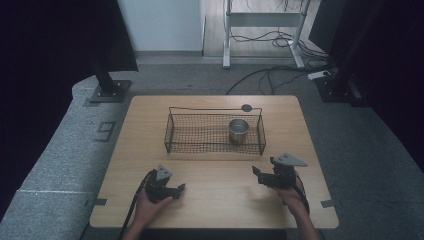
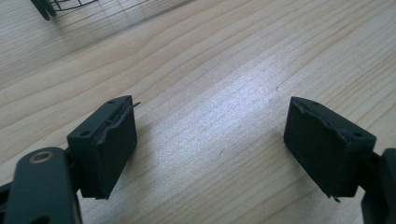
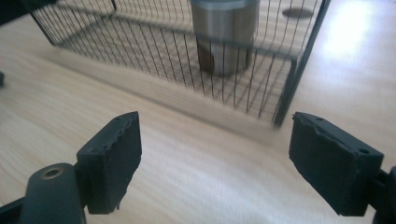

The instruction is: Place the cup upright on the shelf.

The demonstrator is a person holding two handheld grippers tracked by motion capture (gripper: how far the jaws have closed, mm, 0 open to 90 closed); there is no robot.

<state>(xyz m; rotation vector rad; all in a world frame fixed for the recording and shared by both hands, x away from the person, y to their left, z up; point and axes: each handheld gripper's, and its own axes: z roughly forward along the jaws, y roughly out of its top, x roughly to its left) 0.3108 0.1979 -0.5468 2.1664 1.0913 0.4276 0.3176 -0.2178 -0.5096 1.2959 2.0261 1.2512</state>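
A black wire basket stands in the middle of the wooden table. A steel cup sits upright inside its right end. My left gripper rests low over the front left of the table, jaws wide open with bare wood between them. My right gripper hovers at the front right, open and empty. It faces the basket's near right corner, with the cup behind the mesh.
A small dark disc lies on the table behind the basket, also seen past the mesh as the disc. A basket corner shows at the left gripper view's top. Stands and cables sit on the floor beyond the table.
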